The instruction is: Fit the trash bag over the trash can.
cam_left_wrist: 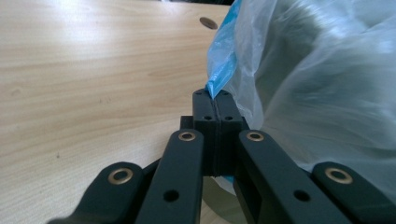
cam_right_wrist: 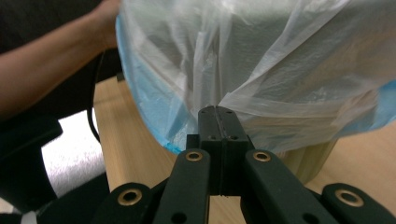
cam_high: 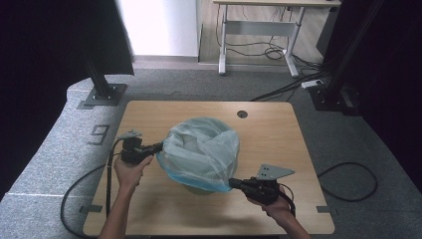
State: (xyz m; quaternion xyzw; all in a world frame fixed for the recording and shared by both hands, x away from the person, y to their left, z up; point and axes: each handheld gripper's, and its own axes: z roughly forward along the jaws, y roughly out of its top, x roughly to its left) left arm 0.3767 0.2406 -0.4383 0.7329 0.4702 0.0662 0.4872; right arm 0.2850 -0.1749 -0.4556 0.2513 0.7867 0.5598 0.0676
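A translucent plastic bag [cam_high: 201, 149] with a blue rim is draped over a pale round bin [cam_high: 199, 189] in the middle of the wooden table [cam_high: 268, 134]. My left gripper [cam_high: 160, 147] is at the bag's left side, shut on the blue rim [cam_left_wrist: 219, 74]. At the bag's near right, my right gripper [cam_high: 232, 183] is shut on a fold of the clear film [cam_right_wrist: 219, 100]. The bin's side [cam_right_wrist: 308, 161] shows under the film in the right gripper view. The bag [cam_left_wrist: 322, 79] bulges to the right of the left jaws.
A round cable hole [cam_high: 242, 114] lies near the table's far edge. Black cables trail from both grippers over the table's sides. A desk frame [cam_high: 259, 35] and loose wires stand on the floor beyond. Dark stands flank the table.
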